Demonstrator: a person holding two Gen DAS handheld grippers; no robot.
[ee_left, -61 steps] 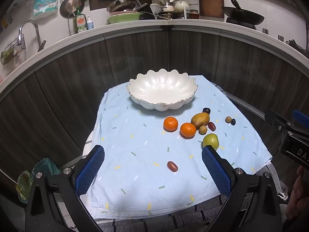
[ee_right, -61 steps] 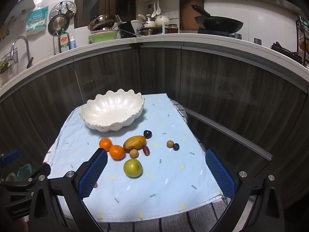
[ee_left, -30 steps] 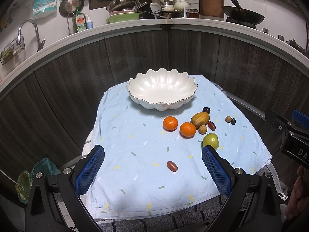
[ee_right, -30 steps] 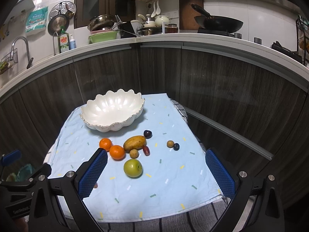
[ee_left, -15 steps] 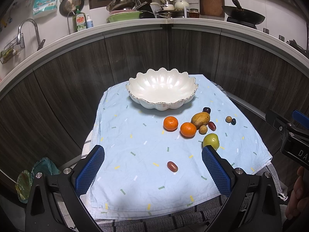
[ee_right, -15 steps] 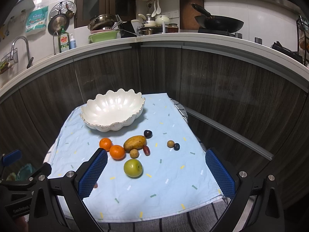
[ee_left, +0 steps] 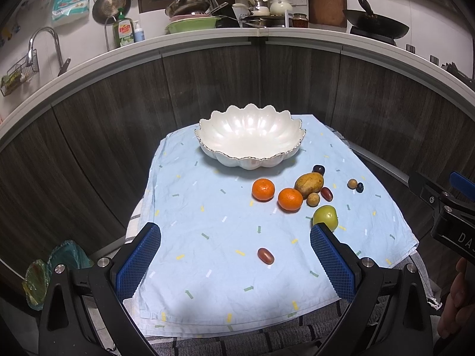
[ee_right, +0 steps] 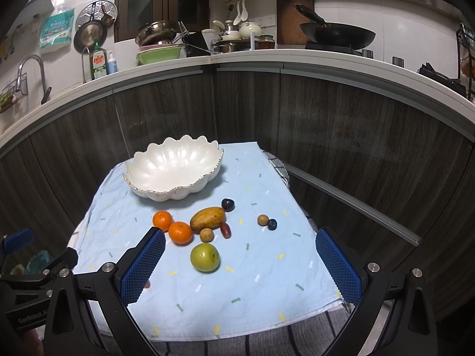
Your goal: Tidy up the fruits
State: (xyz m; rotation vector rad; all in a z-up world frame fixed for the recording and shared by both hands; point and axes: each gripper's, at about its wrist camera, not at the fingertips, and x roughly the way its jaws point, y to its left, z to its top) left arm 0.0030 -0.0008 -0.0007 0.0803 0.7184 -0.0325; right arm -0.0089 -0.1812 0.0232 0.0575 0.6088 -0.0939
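Note:
A white scalloped bowl (ee_left: 251, 136) (ee_right: 173, 167) stands empty at the far side of a pale blue cloth (ee_left: 207, 207) (ee_right: 261, 255). In front of it lie two oranges (ee_left: 263, 189) (ee_right: 180, 232), a yellow mango (ee_left: 308, 183) (ee_right: 207, 219), a green apple (ee_left: 325, 217) (ee_right: 205, 257), a dark plum (ee_right: 228, 204) and several small round fruits. A red date (ee_left: 265, 255) lies alone nearer me. My left gripper (ee_left: 234, 243) hangs open over the cloth's near part. My right gripper (ee_right: 240, 249) is open too, with the apple seen between its fingers from farther back.
Dark wood cabinet fronts (ee_left: 118, 112) curve around the small table. The counter above holds pots, a wok (ee_right: 337, 35) and dish soap (ee_left: 124, 31). A striped towel (ee_right: 297, 338) shows under the cloth's near edge. A green bag (ee_left: 44, 273) lies at the lower left.

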